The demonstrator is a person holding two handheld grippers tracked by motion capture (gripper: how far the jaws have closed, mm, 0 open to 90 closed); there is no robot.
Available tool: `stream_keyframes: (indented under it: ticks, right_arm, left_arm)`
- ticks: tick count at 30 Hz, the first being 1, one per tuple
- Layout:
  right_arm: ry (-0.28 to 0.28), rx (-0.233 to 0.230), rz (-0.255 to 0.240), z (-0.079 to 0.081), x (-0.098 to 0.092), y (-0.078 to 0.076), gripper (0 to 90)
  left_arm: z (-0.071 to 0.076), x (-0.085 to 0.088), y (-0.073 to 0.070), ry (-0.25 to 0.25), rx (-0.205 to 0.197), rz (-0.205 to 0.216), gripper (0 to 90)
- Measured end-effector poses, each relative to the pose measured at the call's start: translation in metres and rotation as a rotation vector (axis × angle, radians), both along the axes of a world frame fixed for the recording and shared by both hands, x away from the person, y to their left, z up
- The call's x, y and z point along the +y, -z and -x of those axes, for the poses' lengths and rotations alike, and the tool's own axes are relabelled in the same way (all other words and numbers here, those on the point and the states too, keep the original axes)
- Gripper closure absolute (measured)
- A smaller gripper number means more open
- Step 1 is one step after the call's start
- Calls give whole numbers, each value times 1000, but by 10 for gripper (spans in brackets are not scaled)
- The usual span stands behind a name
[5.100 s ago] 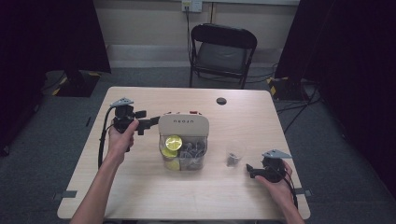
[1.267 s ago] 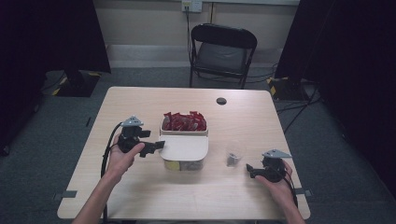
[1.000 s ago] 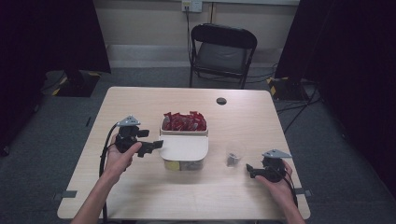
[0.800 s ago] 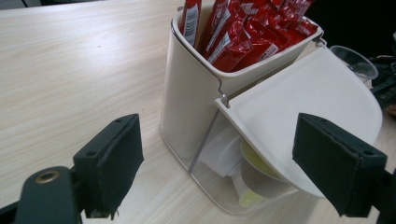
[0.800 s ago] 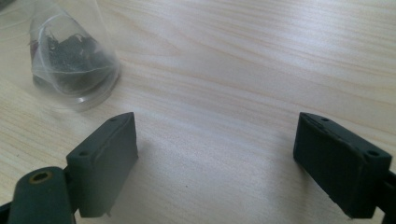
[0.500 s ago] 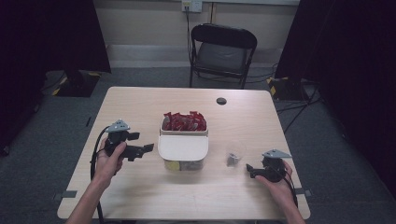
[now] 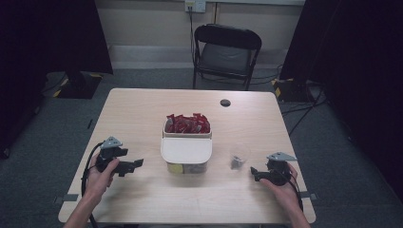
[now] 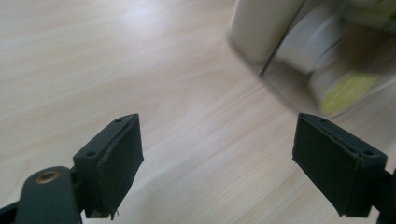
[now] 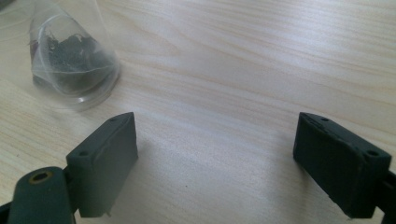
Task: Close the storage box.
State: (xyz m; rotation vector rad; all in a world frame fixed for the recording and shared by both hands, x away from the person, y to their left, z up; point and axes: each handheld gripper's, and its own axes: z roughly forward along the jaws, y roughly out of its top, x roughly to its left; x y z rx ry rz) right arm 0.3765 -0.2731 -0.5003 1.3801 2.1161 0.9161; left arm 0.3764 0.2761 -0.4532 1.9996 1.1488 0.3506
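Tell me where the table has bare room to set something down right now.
Bare wood lies between the left gripper and the clear plastic box with the white lid, and along the wooden table's far left. The near edge between both hands is free. It is tighter between the box, the small clear cup and the right gripper.

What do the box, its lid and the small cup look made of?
Box: clear, likely plastic; contents show through the wall.
Lid: opaque cream, matte, probably plastic.
Cup: thin clear plastic by its look, glossy; a mesh tea bag shows inside.
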Motion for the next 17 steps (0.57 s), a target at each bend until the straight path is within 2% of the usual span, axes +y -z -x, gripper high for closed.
stream_keyframes:
  ticks: [1, 2, 4, 5, 6, 8, 9, 11, 13, 17]
  right_arm:
    - [0, 0, 0, 0, 0, 0, 133]
    - [0, 1, -1, 0, 0, 0, 133]
    - [0, 0, 0, 0, 0, 0, 133]
    - [0, 0, 0, 0, 0, 0, 133]
    - [0, 0, 0, 0, 0, 0, 133]
    - [0, 0, 0, 0, 0, 0, 133]
    - [0, 0, 0, 0, 0, 0, 133]
    - [0, 0, 1, 0, 0, 0, 133]
    - [0, -1, 1, 0, 0, 0, 133]
    - [1, -1, 1, 0, 0, 0, 133]
  left_arm:
    - [2, 1, 11, -7, 17, -39, 158]
    - [2, 1, 16, -12, 34, -48, 158]
    - [2, 1, 21, -17, 39, -60, 159]
    - [3, 0, 30, -7, 47, -111, 161]
    - [3, 0, 33, -2, 49, -137, 160]
    - [2, -1, 37, -12, 47, -146, 152]
    - [3, -2, 42, -19, 9, -171, 150]
    - [4, -3, 43, -7, -3, -170, 147]
    - [4, -5, 49, -18, -51, -141, 102]
    - [4, -5, 49, -23, -50, -136, 87]
